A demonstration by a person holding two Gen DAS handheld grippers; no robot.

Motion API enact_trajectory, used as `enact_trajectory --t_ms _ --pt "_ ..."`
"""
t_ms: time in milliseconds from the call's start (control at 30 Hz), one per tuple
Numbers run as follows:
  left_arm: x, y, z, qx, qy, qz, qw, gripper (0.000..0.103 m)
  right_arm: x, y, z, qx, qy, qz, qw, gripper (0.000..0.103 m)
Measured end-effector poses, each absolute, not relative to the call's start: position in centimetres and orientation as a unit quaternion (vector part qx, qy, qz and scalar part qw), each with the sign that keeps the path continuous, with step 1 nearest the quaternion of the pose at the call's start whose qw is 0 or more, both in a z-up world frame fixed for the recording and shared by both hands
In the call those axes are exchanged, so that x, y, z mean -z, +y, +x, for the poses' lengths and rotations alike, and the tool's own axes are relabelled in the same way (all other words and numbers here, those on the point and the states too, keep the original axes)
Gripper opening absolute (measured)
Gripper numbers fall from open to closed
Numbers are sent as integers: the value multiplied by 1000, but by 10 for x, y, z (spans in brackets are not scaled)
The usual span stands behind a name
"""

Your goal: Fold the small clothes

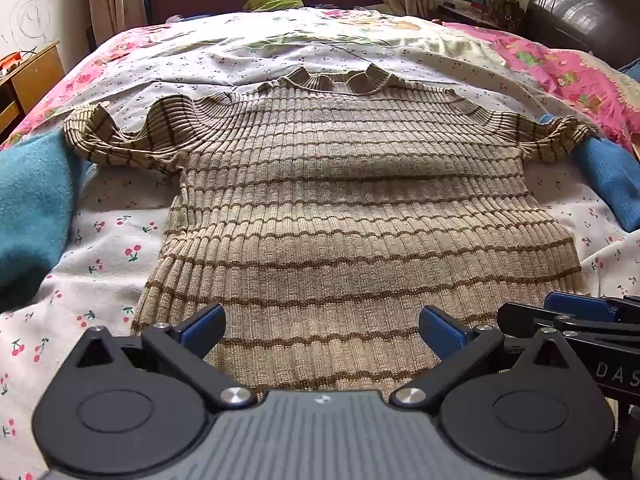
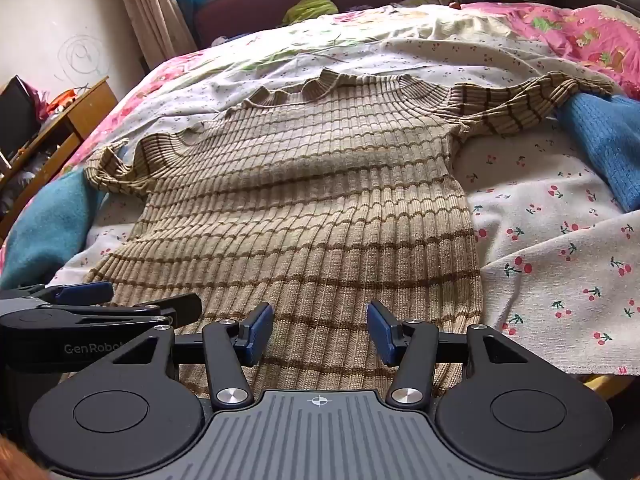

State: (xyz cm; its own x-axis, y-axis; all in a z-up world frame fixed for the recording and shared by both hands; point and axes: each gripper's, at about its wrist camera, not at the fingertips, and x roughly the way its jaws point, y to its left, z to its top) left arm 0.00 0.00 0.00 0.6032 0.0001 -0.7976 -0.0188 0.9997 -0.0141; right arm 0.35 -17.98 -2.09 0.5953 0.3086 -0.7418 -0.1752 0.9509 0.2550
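A beige ribbed sweater (image 1: 340,200) with thin brown stripes lies flat on the bed, collar at the far end, short sleeves spread to both sides. The same sweater (image 2: 304,200) fills the right wrist view. My left gripper (image 1: 322,330) hovers over the near hem, wide open, with nothing between its blue pads. My right gripper (image 2: 320,332) is open too, above the hem close to the sweater's right edge. In the left wrist view the right gripper (image 1: 576,312) shows at the right edge; the left gripper (image 2: 96,300) shows at the left of the right wrist view.
A white cherry-print sheet (image 1: 104,248) covers the bed under the sweater. A teal garment (image 1: 32,200) lies at the left, a blue knit one (image 2: 600,148) at the right. A pink floral quilt (image 1: 560,68) and a wooden desk (image 1: 28,76) flank the bed.
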Motion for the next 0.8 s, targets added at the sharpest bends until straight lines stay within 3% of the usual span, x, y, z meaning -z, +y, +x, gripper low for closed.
enact_trajectory --t_ms 800 --pt "6 2 0 -7 459 -27 888 103 23 -181 3 -136 429 79 889 53"
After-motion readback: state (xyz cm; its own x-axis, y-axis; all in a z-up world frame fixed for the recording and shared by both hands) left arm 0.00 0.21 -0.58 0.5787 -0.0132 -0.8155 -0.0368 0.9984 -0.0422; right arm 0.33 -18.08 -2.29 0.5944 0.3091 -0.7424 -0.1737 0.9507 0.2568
